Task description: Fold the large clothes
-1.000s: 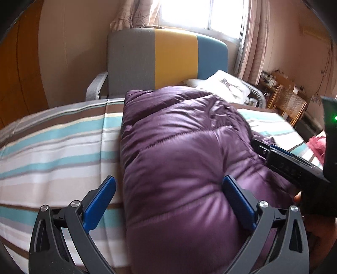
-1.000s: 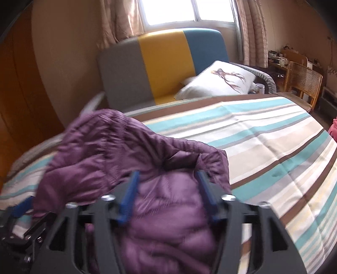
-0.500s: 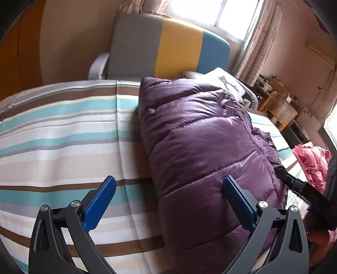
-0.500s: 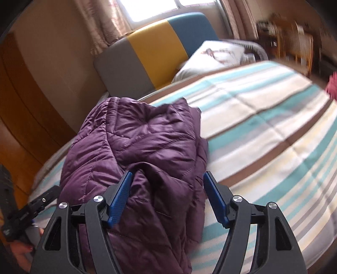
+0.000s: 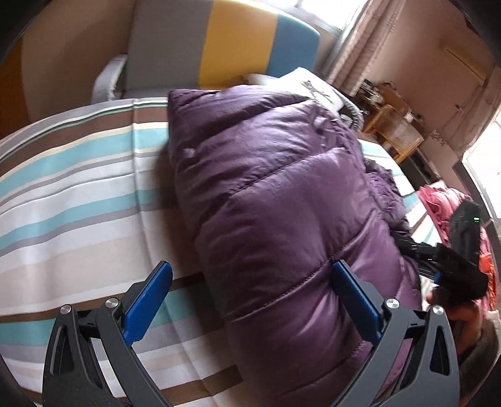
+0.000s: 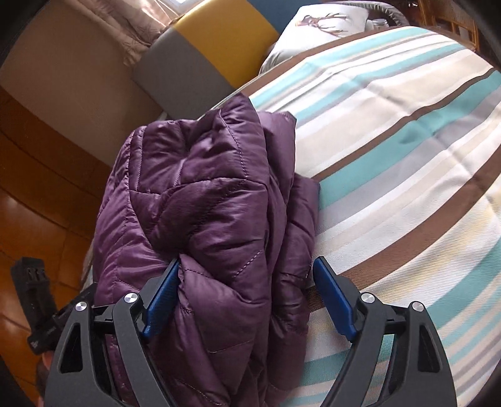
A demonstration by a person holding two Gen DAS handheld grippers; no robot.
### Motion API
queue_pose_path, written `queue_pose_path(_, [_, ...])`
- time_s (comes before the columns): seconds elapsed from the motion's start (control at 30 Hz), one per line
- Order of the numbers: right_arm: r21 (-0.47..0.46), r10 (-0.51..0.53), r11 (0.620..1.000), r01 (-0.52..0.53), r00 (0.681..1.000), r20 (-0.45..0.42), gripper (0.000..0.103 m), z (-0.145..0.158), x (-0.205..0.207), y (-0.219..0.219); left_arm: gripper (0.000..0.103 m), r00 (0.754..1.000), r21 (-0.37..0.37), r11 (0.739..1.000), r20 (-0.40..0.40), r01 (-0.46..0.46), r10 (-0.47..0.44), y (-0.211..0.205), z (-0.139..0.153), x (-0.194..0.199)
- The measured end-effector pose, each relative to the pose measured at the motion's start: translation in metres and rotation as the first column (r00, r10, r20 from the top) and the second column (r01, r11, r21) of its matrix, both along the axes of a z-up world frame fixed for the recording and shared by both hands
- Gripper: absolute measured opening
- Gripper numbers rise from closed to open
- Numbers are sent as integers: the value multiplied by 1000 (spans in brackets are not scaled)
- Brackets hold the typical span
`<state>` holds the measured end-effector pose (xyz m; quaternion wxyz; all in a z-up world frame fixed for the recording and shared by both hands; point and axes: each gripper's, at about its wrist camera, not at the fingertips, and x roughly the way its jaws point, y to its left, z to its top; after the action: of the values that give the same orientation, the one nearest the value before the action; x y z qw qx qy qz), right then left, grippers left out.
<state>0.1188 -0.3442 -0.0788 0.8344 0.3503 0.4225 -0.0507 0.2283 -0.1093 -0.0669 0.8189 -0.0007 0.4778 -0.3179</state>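
Note:
A purple quilted down jacket (image 5: 281, 200) lies folded in a thick bundle on the striped bed cover (image 5: 78, 194). My left gripper (image 5: 250, 300) is open above the jacket's near left edge, holding nothing. In the right wrist view the jacket (image 6: 213, 203) lies bunched, and my right gripper (image 6: 247, 297) is open over its near end; the left blue pad (image 6: 162, 297) touches the fabric, the right pad (image 6: 332, 300) stands clear. The right gripper's body also shows in the left wrist view (image 5: 457, 260), at the jacket's right side.
A grey, yellow and blue headboard (image 5: 225, 47) and a white pillow (image 6: 328, 22) are at the bed's far end. Pink clothing (image 5: 441, 200) lies at the right. A wicker chair (image 5: 397, 131) stands beyond the bed. Wooden floor (image 6: 37, 219) is at the left.
Both grippers have pulled back and tilted down over the jacket. The right gripper, which held a raised fold a second ago, has opened, and the fold now lies on the bundle.

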Motion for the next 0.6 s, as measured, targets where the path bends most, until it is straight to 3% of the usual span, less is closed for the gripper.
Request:
queue_pose_path(0.13, [24, 6, 1000, -6, 1000, 8, 77, -4, 4, -1, 101, 1000, -14, 1000, -10, 21, -21, -6, -5, 4])
queue_pose_path(0.37, [109, 14, 994, -19, 998, 54, 57, -14, 0, -8, 101, 989, -114, 993, -143, 28, -45, -12, -29, 6])
queue_pose_path(0.43, [113, 17, 993, -25, 997, 75, 48, -14, -1, -8, 96, 992, -102, 994, -114, 39, -51, -18, -27, 0])
queue_pose_path(0.53, [96, 19, 995, -30, 994, 108, 41, -9, -7, -4, 84, 996, -48, 996, -29, 79, -81, -29, -16, -12])
queue_pose_path(0.6, [100, 11, 995, -24, 992, 129, 38, -7, -10, -3, 80, 996, -39, 996, -13, 83, -83, -31, -11, -16])
